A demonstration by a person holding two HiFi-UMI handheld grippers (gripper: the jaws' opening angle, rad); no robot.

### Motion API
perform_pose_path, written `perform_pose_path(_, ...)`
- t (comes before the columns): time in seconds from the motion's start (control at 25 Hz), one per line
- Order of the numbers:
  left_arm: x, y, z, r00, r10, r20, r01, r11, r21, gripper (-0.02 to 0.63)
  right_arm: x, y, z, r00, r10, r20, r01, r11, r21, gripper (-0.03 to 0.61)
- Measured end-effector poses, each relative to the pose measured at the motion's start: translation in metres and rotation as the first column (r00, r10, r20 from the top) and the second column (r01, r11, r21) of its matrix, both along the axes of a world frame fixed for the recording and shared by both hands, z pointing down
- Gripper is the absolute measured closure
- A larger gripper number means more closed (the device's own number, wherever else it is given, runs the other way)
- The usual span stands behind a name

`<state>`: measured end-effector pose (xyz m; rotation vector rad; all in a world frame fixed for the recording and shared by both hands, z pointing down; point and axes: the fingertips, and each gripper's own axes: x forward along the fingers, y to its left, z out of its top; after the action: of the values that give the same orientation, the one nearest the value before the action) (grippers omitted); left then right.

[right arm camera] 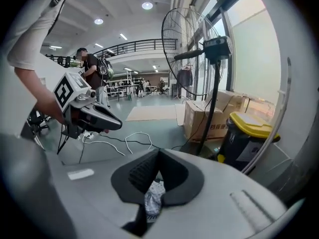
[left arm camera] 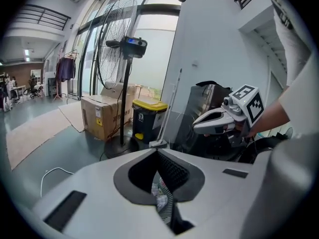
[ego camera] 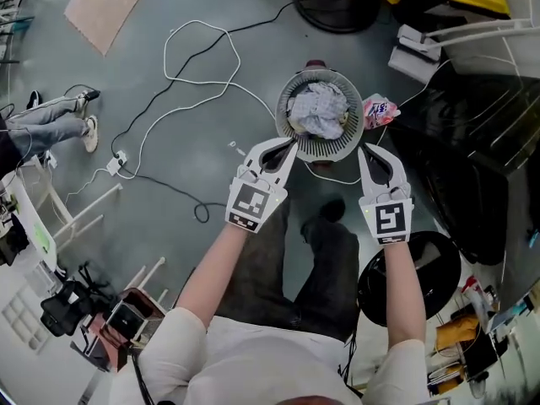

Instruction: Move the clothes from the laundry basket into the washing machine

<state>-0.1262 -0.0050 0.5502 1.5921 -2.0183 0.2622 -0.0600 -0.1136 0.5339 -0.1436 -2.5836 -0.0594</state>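
A round grey laundry basket stands on the floor, filled with crumpled white and grey clothes. My left gripper is shut, its tip at the basket's near left rim. My right gripper is shut too, just off the near right rim. Neither holds anything. In the left gripper view the closed jaws frame the basket's mesh and clothes, with the right gripper beside them. The right gripper view shows the clothes under its closed jaws and the left gripper.
A pink packet lies right of the basket. A dark appliance and a wire rack stand at the right. A fan base sits beyond the basket, and white and black cables trail across the floor. A person's legs lie at left.
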Motion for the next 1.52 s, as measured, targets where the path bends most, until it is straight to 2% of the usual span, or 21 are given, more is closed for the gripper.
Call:
perform_pose_path(0.12, 0.0, -0.006, 0.035, 1.0, 0.009, 0.008, -0.009, 1.0, -0.001, 0.607, -0.004, 0.01, 0.046, 0.999, -0.038, -0.02, 0.038, 0.999, -0.018, 0.568)
perform_pose_path(0.32, -0.008, -0.011, 0.092, 0.997, 0.075, 0.022, -0.074, 0.996, -0.056, 0.607, -0.012, 0.015, 0.115, 0.993, -0.1, -0.06, 0.101, 0.995, 0.005, 0.568)
perform_pose_path(0.56, -0.04, -0.016, 0.139, 0.997, 0.076, 0.021, -0.074, 0.993, -0.089, 0.607, -0.046, 0.014, 0.184, 0.985, -0.137, -0.105, 0.137, 0.991, -0.001, 0.565)
perform_pose_path(0.64, -0.04, -0.022, 0.15, 0.993, 0.117, 0.018, -0.115, 0.988, -0.104, 0.607, -0.053, 0.019, 0.208, 0.972, -0.19, -0.136, 0.19, 0.982, -0.013, 0.533)
perform_pose_path(0.76, -0.037, -0.032, 0.158, 0.983, 0.185, 0.009, -0.184, 0.979, -0.083, 0.607, -0.061, 0.023, 0.244, 0.933, -0.312, -0.179, 0.315, 0.949, -0.017, 0.531)
perform_pose_path(0.84, -0.036, -0.036, 0.17, 0.974, 0.226, 0.009, -0.225, 0.972, -0.065, 0.607, -0.064, 0.025, 0.269, 0.904, -0.371, -0.213, 0.376, 0.927, -0.021, 0.5)
perform_pose_path(0.96, -0.037, -0.036, 0.204, 0.956, 0.293, 0.035, -0.288, 0.952, -0.1, 0.607, -0.069, 0.03, 0.306, 0.863, -0.426, -0.271, 0.443, 0.897, 0.0, 0.474)
perform_pose_path(1.16, -0.039, -0.041, 0.238, 0.922, 0.382, 0.063, -0.374, 0.921, -0.108, 0.607, -0.072, 0.041, 0.356, 0.791, -0.505, -0.346, 0.545, 0.838, 0.024, 0.401)
perform_pose_path(1.28, -0.042, -0.042, 0.245, 0.902, 0.428, 0.061, -0.42, 0.9, -0.116, 0.607, -0.069, 0.05, 0.381, 0.738, -0.547, -0.394, 0.605, 0.796, 0.028, 0.333)
perform_pose_path(1.36, -0.046, -0.041, 0.244, 0.9, 0.43, 0.067, -0.421, 0.9, -0.114, 0.607, -0.065, 0.054, 0.4, 0.69, -0.572, -0.444, 0.643, 0.766, 0.013, 0.254)
perform_pose_path(1.4, -0.048, -0.04, 0.243, 0.901, 0.427, 0.068, -0.419, 0.902, -0.106, 0.607, -0.062, 0.055, 0.411, 0.667, -0.582, -0.466, 0.658, 0.753, 0.002, 0.239)
perform_pose_path(1.52, -0.053, -0.041, 0.246, 0.897, 0.431, 0.094, -0.424, 0.901, -0.086, 0.607, -0.058, 0.055, 0.443, 0.623, -0.589, -0.514, 0.68, 0.733, -0.015, 0.173)
